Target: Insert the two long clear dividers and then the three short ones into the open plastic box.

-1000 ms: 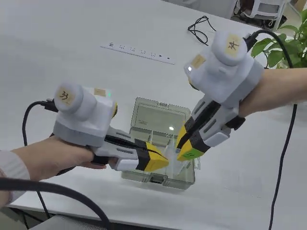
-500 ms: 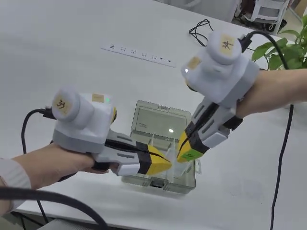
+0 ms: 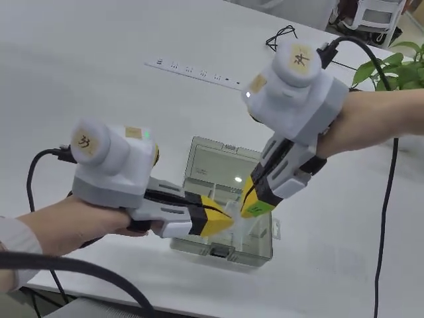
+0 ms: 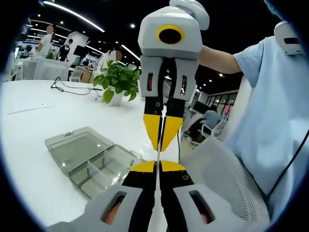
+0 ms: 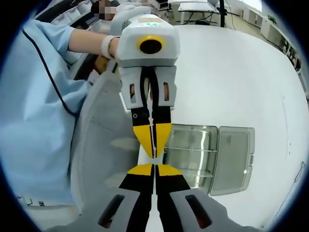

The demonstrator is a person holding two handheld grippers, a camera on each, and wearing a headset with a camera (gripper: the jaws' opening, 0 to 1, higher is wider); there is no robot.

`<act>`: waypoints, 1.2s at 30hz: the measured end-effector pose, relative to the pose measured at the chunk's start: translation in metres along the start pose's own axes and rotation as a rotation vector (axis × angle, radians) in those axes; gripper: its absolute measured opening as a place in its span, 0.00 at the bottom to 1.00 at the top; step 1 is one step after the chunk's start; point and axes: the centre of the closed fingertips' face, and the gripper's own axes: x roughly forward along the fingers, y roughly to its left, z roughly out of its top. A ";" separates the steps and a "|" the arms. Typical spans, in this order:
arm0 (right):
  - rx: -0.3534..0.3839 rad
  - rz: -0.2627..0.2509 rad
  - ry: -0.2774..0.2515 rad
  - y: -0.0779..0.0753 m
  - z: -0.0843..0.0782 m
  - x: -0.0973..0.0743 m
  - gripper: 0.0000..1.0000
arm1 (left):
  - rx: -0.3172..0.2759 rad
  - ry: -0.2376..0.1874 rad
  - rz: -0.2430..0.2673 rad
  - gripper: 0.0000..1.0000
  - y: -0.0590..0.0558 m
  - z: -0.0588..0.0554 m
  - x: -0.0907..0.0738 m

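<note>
The open clear plastic box (image 3: 260,248) lies near the table's front edge, its lid (image 3: 222,162) folded flat behind it. Thin dividers stand inside the box (image 4: 104,169), which lies to the right in the right gripper view (image 5: 195,162). My left gripper (image 3: 224,222) and right gripper (image 3: 254,209) meet tip to tip just above the front of the box. A small clear divider (image 3: 241,224) spans the gap between them. In the left gripper view the divider (image 4: 158,153) is edge-on, a thin line running from my shut left gripper (image 4: 157,167) up to the right gripper (image 4: 162,136). The right gripper (image 5: 154,170) faces the left gripper (image 5: 153,143).
A white power strip (image 3: 193,71) lies far back on the table, and a black cable (image 3: 281,36) coils beyond it. A green plant (image 3: 405,63) stands at the far right. The table's near edge runs just in front of the box. A white mesh chair (image 4: 219,181) is close by.
The right gripper's body has leaned a little to the left. Both pairs of tips stay together over the box front with the divider between them.
</note>
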 end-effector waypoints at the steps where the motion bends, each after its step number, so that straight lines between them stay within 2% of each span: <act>1: -0.006 -0.004 0.006 -0.001 0.001 0.002 0.02 | 0.000 0.002 0.007 0.00 0.001 -0.001 -0.001; 4: -0.005 -0.007 0.008 -0.004 0.004 0.005 0.02 | -0.003 0.008 0.023 0.00 0.005 -0.003 -0.004; 6: -0.005 -0.012 0.007 -0.008 0.006 0.006 0.02 | -0.032 0.005 0.043 0.00 0.009 -0.004 -0.007; 8: -0.001 -0.024 0.012 -0.012 0.006 0.006 0.02 | -0.024 0.000 0.068 0.02 0.014 -0.005 -0.012; 11: 0.012 -0.020 0.012 -0.014 0.006 0.007 0.02 | -0.011 0.007 0.120 0.18 0.024 -0.008 -0.018; 13: 0.021 -0.020 0.012 -0.015 0.005 0.008 0.02 | -0.004 0.015 0.138 0.25 0.027 -0.010 -0.021; 16: 0.019 -0.039 0.017 -0.020 0.005 0.011 0.02 | 0.022 0.036 0.193 0.36 0.038 -0.014 -0.027; 19: 0.030 -0.045 0.007 -0.022 0.008 0.012 0.02 | 0.056 0.070 0.227 0.42 0.044 -0.019 -0.033; 23: 0.037 -0.074 -0.006 -0.030 0.012 0.012 0.02 | 0.081 0.091 0.256 0.50 0.048 -0.024 -0.038; 28: 0.070 -0.139 -0.033 -0.052 0.016 0.012 0.02 | 0.116 0.126 0.295 0.63 0.054 -0.032 -0.044; 32: 0.089 -0.176 -0.066 -0.059 0.020 0.012 0.02 | 0.137 0.139 0.318 0.71 0.056 -0.036 -0.047; 36: 0.106 -0.184 -0.071 -0.067 0.020 0.017 0.02 | 0.142 0.154 0.353 0.84 0.061 -0.042 -0.052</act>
